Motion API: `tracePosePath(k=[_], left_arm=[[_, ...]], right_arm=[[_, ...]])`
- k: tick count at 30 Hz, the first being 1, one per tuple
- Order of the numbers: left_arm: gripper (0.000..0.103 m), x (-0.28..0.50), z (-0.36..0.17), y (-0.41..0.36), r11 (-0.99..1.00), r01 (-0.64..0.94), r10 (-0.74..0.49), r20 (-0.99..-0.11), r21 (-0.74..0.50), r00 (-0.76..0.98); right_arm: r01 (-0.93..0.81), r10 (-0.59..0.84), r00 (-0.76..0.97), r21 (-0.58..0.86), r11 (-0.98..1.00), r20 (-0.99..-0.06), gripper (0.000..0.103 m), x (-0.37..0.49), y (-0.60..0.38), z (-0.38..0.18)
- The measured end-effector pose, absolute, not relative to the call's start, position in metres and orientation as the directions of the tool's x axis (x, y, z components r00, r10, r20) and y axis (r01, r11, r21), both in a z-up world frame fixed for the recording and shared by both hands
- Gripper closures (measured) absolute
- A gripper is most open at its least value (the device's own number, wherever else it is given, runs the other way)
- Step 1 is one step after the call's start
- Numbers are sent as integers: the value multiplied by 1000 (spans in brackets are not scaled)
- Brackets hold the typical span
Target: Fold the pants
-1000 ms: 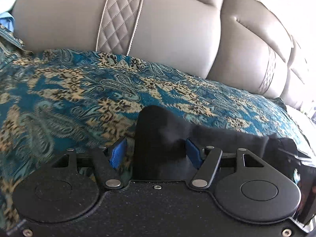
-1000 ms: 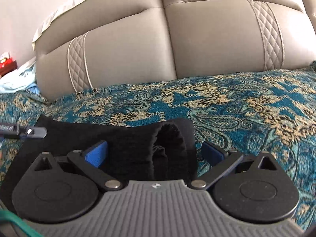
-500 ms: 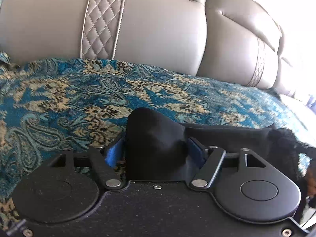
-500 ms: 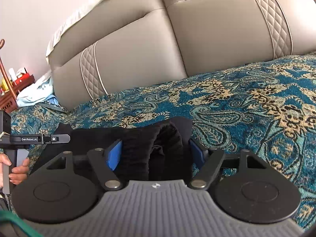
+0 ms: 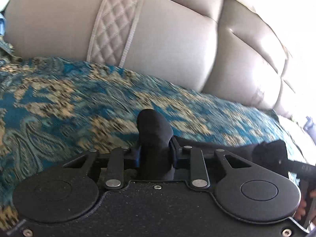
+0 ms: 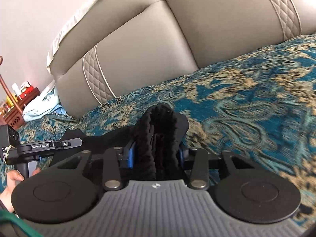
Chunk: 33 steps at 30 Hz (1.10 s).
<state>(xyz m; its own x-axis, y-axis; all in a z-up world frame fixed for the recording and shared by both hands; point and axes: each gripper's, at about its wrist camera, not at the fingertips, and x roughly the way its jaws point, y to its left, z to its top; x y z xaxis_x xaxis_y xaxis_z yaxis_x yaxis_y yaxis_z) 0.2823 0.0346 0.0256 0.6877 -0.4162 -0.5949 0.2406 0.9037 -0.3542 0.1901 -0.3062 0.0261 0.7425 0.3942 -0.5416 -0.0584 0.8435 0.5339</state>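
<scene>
The black pants (image 5: pixel 154 130) are pinched in both grippers. In the left wrist view my left gripper (image 5: pixel 155 153) is shut on a smooth bunched fold of the pants, and the cloth stretches right to a second black bunch (image 5: pixel 270 150). In the right wrist view my right gripper (image 6: pixel 156 154) is shut on a thick fleecy fold of the pants (image 6: pixel 160 126). The cloth runs left toward the left gripper (image 6: pixel 47 146), held in a hand. Both grippers hover low over the bed.
A teal and gold paisley bedspread (image 5: pixel 59 106) covers the bed (image 6: pixel 256 106). A padded grey headboard (image 5: pixel 167 39) rises behind it (image 6: pixel 177 39). Light blue cloth (image 6: pixel 41 104) and a small wooden table with clutter (image 6: pixel 17 102) stand at the far left.
Both grippers closed from wide open onto the pants' folds. They then lifted and moved, with the bedspread now blurred by motion.
</scene>
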Motion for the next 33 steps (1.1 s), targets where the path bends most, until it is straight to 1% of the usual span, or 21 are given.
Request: tracePosePath(k=[3,6,9,12,15,18,19,20,22,23,25,26,27,28,29,31,33], left_arm=[[80,303,34,43,927,203,-359,-587,-315,726],[80,325,40,48,960,177,-272,-586,-215,763],[79,344,34,55,983,137,-184,-612,-124,769],[76,353,24,62,989,96,-145,-640,-111,754],[72,355,22,64,991,82,-132,-647,-107,751],[64,354,21,55,996,90,-85,-642,-25,762],[61,352,22,53,996,85,-72,-641,-10,764],[60,350,22,51,997,81,-63,-640,-1,765],[56,350,22,49,997,78,-48,-638,19,769],[53,350,21,48,997,73,-35,-636,33,771],[42,349,21,48,997,61,-14,-632,53,775],[39,349,21,48,997,55,-6,-632,58,775],[33,349,21,50,997,48,2,-632,61,775],[28,350,21,51,997,40,8,-634,62,774],[25,349,21,52,998,35,11,-635,60,773],[17,349,21,53,998,33,9,-639,55,769],[13,348,21,53,997,43,4,-644,57,765]], right_arm=[[-53,376,749,516,855,-546,64,213,-288,29],[-43,367,757,520,853,-540,65,242,-268,31],[-50,359,758,500,865,-545,65,269,-245,32],[-52,333,761,460,887,-556,64,285,-225,32],[-22,277,760,403,915,-587,59,290,-213,31],[-25,246,760,351,936,-602,51,290,-209,34],[-21,226,761,325,945,-608,46,289,-206,35],[-14,204,763,299,954,-614,38,289,-202,37],[22,126,765,221,975,-632,26,287,-195,38],[37,90,765,182,983,-638,18,287,-192,38],[83,-1,758,95,992,-652,8,285,-186,38],[95,-30,755,64,993,-655,5,285,-184,39],[98,-48,756,40,994,-653,4,284,-183,39],[102,-65,756,20,995,-651,0,283,-183,39],[111,-89,753,-8,994,-651,0,283,-181,40],[105,-107,755,-42,994,-647,0,283,-179,40],[97,-112,762,-59,994,-638,0,281,-178,40]])
